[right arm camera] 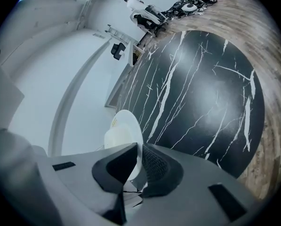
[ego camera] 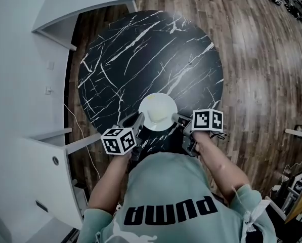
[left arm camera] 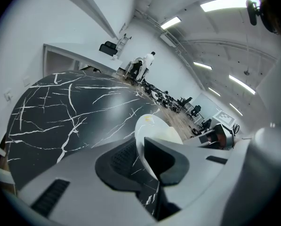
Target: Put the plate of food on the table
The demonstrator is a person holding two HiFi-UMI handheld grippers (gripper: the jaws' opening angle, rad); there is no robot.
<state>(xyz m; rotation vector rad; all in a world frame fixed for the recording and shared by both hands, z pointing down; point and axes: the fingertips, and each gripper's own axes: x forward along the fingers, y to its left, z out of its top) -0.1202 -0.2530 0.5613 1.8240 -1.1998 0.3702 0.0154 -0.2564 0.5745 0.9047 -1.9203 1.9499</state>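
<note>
I hold the white plate (ego camera: 158, 110) from both sides: my left gripper (ego camera: 139, 121) has its jaws closed narrow on the rim on the left, and my right gripper (ego camera: 180, 119) pinches the opposite rim the same way, its ribbed pads (right arm camera: 155, 163) above and below the thin edge. The plate sits level between them, over the near edge of the round black marble table (ego camera: 140, 49); I cannot tell whether its base touches the top yet. It looks like glazed ceramic, so I judge it stiff, fairly light, smooth and apt to slip, and brittle if it meets that hard stone with a knock. A faint yellowish patch (ego camera: 152, 99) lies near the far side of the plate; I cannot make out what food it is, but anything loose would slide if either side dips. The rim is the only real place to take it, at two points straight across from each other, with even pressure, since a one-sided pinch would let it pivot and tip.
</note>
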